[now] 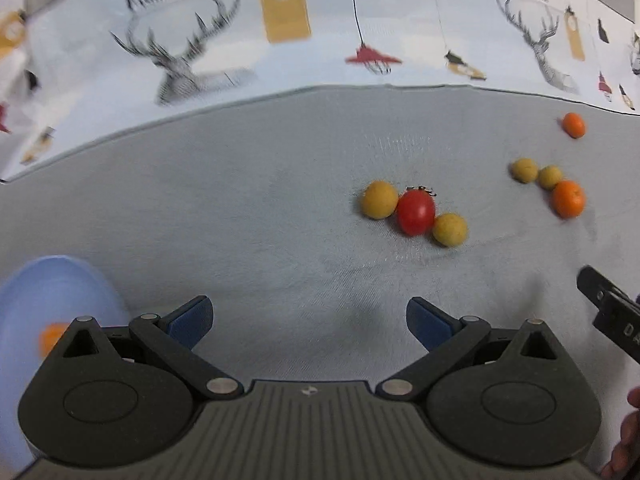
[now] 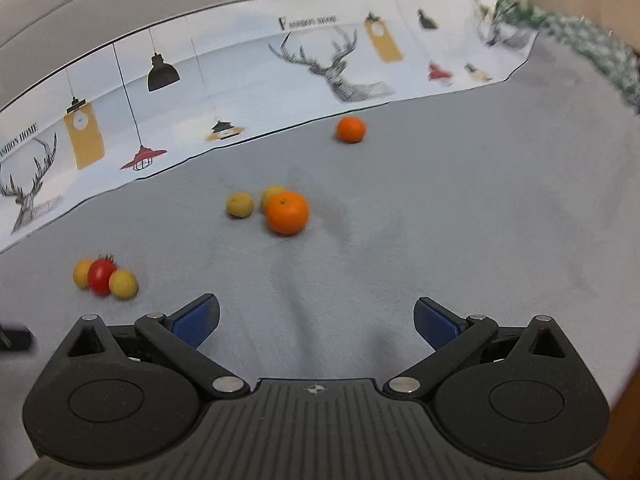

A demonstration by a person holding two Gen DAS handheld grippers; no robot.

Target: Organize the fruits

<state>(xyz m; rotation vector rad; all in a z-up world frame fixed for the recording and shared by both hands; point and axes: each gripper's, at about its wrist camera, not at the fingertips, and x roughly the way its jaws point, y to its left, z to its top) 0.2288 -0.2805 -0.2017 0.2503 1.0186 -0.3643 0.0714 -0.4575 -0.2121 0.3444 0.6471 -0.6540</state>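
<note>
Left tongs (image 1: 309, 322) spread and empty, right tongs (image 2: 316, 323) likewise, tomato (image 1: 415, 212) touching two yellow fruits

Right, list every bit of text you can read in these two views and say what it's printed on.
"FASHION HOME" on the printed backdrop, beside each deer head; legible at the left edge of the right wrist view, blurred elsewhere.
"DA" in white letters on a black part at the right edge of the left wrist view; the rest is cut off.
Small emblem on each gripper body: a symbol, no letters.
Fruits and plate: no text.
</note>
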